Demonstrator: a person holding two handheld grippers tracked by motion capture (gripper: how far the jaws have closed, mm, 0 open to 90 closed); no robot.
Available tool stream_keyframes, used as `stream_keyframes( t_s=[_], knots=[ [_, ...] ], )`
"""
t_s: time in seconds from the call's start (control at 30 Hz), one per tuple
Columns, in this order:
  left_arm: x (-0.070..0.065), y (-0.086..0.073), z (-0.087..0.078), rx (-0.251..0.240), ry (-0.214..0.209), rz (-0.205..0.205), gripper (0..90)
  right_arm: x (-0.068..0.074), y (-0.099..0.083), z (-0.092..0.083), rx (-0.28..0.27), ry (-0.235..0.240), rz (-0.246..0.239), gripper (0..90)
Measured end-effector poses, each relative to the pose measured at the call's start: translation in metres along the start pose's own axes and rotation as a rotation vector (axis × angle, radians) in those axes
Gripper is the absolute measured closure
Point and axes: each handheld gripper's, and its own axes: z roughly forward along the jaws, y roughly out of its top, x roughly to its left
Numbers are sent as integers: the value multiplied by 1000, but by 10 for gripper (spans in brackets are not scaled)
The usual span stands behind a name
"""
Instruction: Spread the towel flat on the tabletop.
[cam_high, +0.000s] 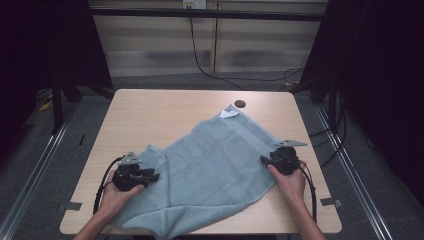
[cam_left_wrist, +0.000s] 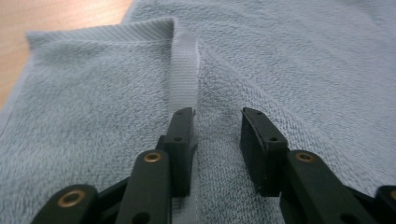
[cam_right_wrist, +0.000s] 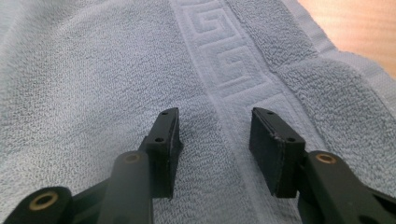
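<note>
Towel (cam_high: 210, 170) lies rumpled and slantwise on the table (cam_high: 150, 115), far corner at 1 o'clock, no fold made. Left gripper (cam_high: 150, 176) at its 9 o'clock edge, jaws spread, gripping nothing. Right gripper (cam_high: 265, 161) at 3 o'clock, likewise. Grabbing and folding remain.

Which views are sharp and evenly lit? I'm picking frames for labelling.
High view: table well lit, surroundings very dark, towel fairly clear. Left gripper view: towel weave sharp near the left gripper, softer towards the top. Right gripper view: key-pattern border crisp, the jaws' bases blurred at the bottom edge.
</note>
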Motion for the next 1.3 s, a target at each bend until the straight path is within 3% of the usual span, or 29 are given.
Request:
stream_keyframes(
  t_s=[0.07,0.17,0.23,0.33,0.37,0.43,0.47,0.57,0.63,0.67,0.9,1.1,1.23,1.3],
  knots=[
    [0,1,-6,-28,-13,-24,602,-1,4,5,-6,0,4,512],
    [4,12,-10,-84,-21,-20,563,-4,9,16,-45,21,17,504],
    [6,20,-9,-120,-24,-19,556,-5,15,21,-42,30,16,494],
    [10,29,1,-138,-29,-29,556,-3,25,32,-39,49,6,461],
    [13,31,5,-119,-46,-38,557,-2,27,34,-42,58,8,450],
    [16,34,12,-103,-33,-24,558,0,29,36,-46,81,19,456],
    [18,34,14,-94,-46,-27,561,2,30,35,-53,102,28,459],
    [25,32,18,-73,-21,-37,584,12,31,26,-52,140,-1,460],
    [31,25,21,-38,0,-33,616,26,28,11,-56,194,-23,471],
    [31,25,21,-38,0,-33,629,26,28,11,-56,194,-23,471],
    [33,16,19,-31,-10,-47,628,72,2,-32,-34,304,-93,488],
    [32,13,17,-35,-5,-58,626,92,-28,-42,43,349,-131,461],
    [33,13,17,-34,-8,-60,621,95,-34,-37,88,312,-162,470],
    [33,13,16,-30,-11,-66,620,93,-33,-35,80,317,-164,490]
  ],
)
